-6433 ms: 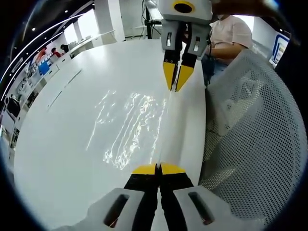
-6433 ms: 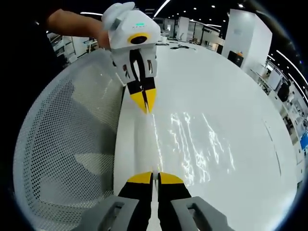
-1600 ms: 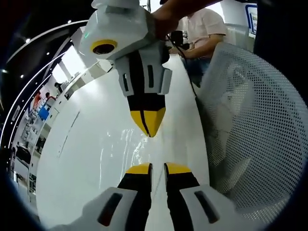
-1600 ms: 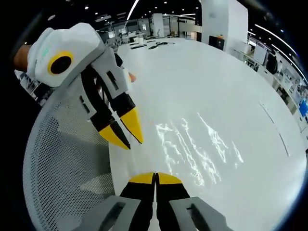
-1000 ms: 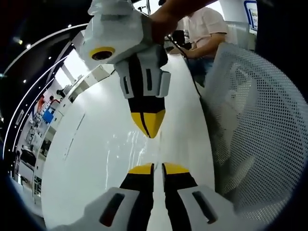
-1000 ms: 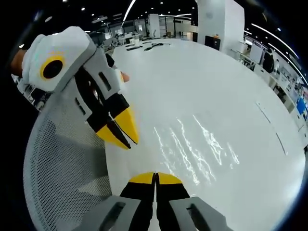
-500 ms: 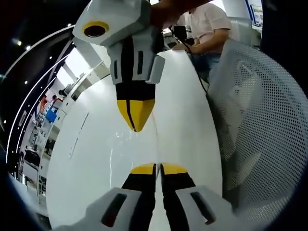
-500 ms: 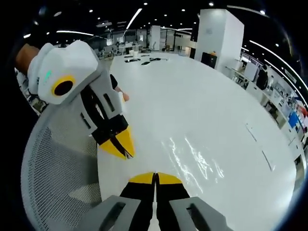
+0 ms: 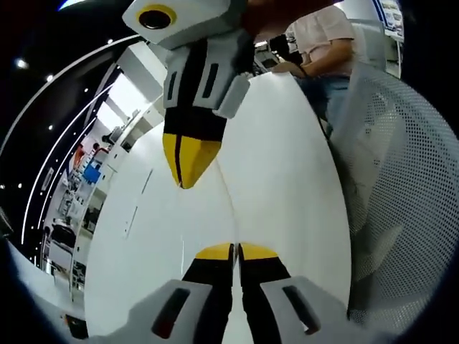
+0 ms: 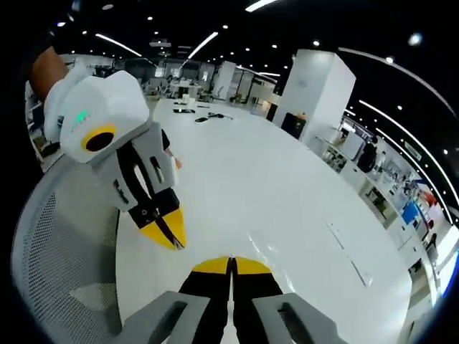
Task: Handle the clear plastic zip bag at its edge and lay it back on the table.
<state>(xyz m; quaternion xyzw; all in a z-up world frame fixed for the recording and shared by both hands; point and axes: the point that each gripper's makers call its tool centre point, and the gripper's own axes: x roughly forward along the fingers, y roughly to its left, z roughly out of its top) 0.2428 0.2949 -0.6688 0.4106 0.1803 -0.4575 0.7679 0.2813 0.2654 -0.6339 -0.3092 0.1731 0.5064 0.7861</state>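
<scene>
My left gripper [image 9: 235,251] is shut, its yellow tips pinching the edge of the clear plastic zip bag [image 9: 228,209], which shows as a faint line running up over the white table [image 9: 287,158]. That line ends at my right gripper [image 9: 183,176], which reaches in from above, also shut. In the right gripper view, my right gripper [image 10: 231,266] is shut at the bottom. The left gripper [image 10: 171,236] hangs close at its left, tips together. The bag [image 10: 262,249] is a few faint glints just past the tips; most of the clear film is hard to make out.
A white mesh chair back [image 9: 401,179] stands along the table's near edge [image 10: 64,244]. A person in a pale shirt [image 9: 326,29] sits at the table's far end. Small dark items [image 10: 204,115] lie far across the table, and a white pillar [image 10: 315,64] rises beyond.
Both views have tilted upward, showing more of the room and less tabletop. The grippers stay close together, both shut, and the bag's glints have shrunk to faint streaks near the tips.
</scene>
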